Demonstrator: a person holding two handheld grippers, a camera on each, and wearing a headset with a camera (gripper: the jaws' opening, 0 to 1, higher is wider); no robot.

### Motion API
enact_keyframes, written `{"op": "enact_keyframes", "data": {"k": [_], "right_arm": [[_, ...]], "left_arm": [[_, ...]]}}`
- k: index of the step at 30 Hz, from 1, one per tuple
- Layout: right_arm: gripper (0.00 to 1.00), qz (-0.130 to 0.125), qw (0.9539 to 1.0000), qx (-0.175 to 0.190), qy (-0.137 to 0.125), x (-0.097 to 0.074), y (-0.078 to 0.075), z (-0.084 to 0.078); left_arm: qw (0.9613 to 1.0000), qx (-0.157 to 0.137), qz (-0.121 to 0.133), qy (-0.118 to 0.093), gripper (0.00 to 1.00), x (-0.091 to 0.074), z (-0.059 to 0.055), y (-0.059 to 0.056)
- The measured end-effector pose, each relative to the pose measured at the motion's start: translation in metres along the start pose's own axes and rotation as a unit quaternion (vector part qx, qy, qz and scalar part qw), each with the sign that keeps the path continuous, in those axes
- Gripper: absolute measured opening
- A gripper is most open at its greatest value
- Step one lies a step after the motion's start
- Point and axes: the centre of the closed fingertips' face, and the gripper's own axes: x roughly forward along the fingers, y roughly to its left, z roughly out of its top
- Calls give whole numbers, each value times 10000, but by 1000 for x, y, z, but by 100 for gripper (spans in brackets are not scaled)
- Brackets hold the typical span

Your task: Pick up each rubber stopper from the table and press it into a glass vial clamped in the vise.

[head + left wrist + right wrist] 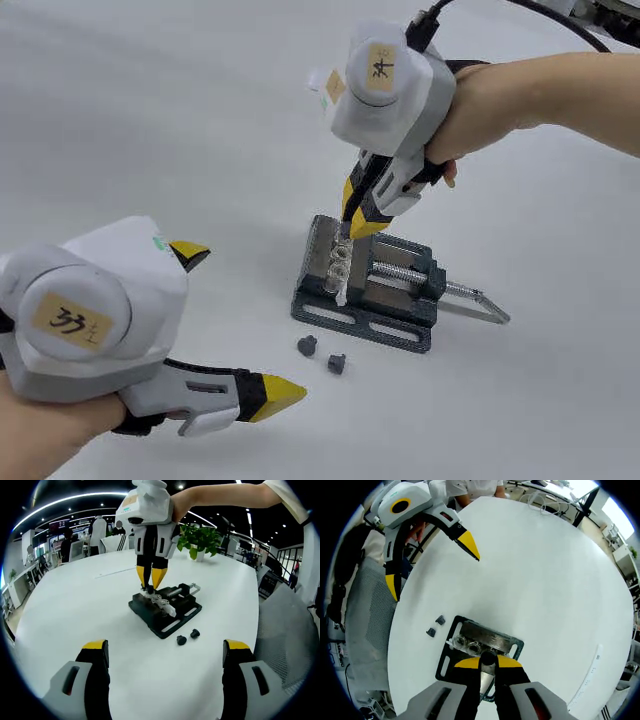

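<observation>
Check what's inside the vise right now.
A row of clear glass vials stands clamped in the vise. The right gripper holds a dark rubber stopper over the end vial; its tips hide that vial's mouth.

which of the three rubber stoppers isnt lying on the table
The stopper pinched in the right gripper, held at the vials in the vise. The other two stoppers lie loose on the table beside the vise.
</observation>
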Motion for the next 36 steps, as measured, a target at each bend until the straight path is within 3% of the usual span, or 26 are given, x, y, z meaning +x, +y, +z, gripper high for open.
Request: {"op": "enact_keyframes", "data": {"k": [4,7,8,10,12,25,36], "right_arm": [[3,-62,9999,68,-40,0,2,0],[4,-121,9978,-591,-261,-1,2,0],[4,-118,9988,-355,-304,-1,3,-3],[4,-140,9978,-485,-421,-1,1,-3],[4,-138,9984,-276,-471,-1,-1,-2],[6,-204,9975,-527,-422,1,-6,-1],[8,-246,9975,-443,-501,1,-7,-1]], "left_arm": [[10000,-20,13,-2,93,0,-1,1],[10000,-33,21,-11,93,-1,-1,1],[10000,-32,26,-5,93,-1,-2,1],[10000,-41,27,-1,93,-1,-3,1],[10000,-41,29,-3,93,-2,-2,0],[10000,-40,2,2,92,-1,-3,1],[10000,-52,-41,12,91,0,-4,-1]]}}
